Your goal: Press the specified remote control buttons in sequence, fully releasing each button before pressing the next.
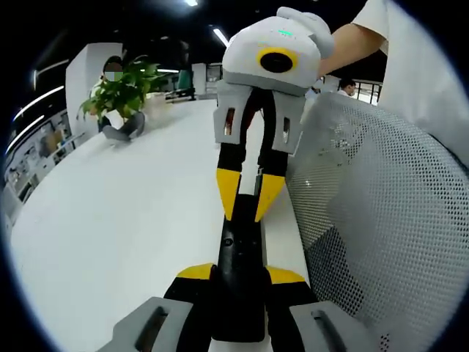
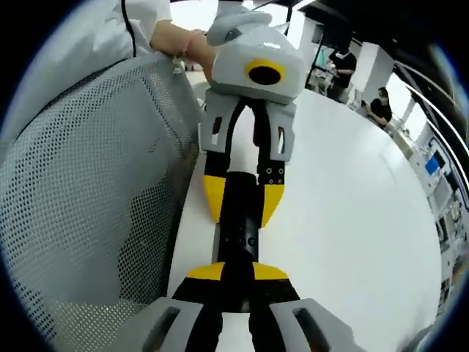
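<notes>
Left gripper view: the left gripper [image 1: 242, 277] is clamped w/ its yellow-tipped jaws on the near end of a slim black remote [image 1: 239, 253], which sits lengthwise along the edge of a white table [image 1: 124, 220]. The right gripper [image 1: 250, 205] comes in from the far side, jaws straddling the remote's far end; can't tell if they actually touch it. There's a grey mesh chair back [image 1: 381, 220] right beside the table edge, a potted plant [image 1: 121, 92] far left on the tabletop, and a person's sleeve [image 1: 418, 51] top right. Right gripper view is the same deal mirrored: the right gripper [image 2: 238, 273] has its jaws close on both sides of the remote [image 2: 239, 220], prob. gripping, and the left gripper [image 2: 242, 194] is pinched on the other end. Chair back [image 2: 95, 191] on the left, table [image 2: 352, 220] stretching off right, ppl way off in the bg.
</notes>
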Demonstrator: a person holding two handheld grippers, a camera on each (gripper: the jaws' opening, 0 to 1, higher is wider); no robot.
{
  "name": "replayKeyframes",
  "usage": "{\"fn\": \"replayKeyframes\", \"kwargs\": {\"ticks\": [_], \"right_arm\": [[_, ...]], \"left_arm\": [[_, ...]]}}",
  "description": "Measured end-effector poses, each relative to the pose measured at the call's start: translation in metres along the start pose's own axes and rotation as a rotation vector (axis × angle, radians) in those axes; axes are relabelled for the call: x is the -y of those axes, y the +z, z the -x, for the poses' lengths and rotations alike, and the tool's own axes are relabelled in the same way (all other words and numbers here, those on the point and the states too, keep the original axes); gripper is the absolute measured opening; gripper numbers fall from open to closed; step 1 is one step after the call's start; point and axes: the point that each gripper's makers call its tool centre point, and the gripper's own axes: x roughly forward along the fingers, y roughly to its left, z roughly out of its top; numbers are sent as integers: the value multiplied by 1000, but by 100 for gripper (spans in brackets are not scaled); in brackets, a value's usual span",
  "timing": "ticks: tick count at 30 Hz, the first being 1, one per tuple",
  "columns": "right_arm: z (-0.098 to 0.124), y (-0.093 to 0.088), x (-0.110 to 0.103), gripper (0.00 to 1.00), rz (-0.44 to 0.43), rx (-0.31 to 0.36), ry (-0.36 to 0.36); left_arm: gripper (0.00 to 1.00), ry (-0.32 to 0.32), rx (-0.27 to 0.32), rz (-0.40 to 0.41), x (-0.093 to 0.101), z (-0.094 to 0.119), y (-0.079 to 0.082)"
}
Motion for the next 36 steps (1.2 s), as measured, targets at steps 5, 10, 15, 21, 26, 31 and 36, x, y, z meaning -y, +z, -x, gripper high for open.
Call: {"fn": "replayKeyframes", "kwargs": {"ticks": [5,10,15,21,26,31,36], "right_arm": [[-2,-1,1,7,-166,-117,78],[-3,-2,5,7,-325,-120,44],[-3,-2,6,6,-395,-84,3],[-1,0,4,6,-268,44,-100],[-2,3,3,5,-195,40,-119],[-4,3,3,5,-114,-40,-22],[-5,3,5,5,-206,-127,44]], "left_arm": [[25,0,1,1,0,0,0],[25,-1,4,4,0,-1,1],[25,0,2,2,-1,-1,1],[25,1,5,2,-1,-1,2],[25,-1,5,-1,-1,-1,2],[25,-1,6,-1,-1,-1,1],[25,0,8,2,-1,-1,1]]}}
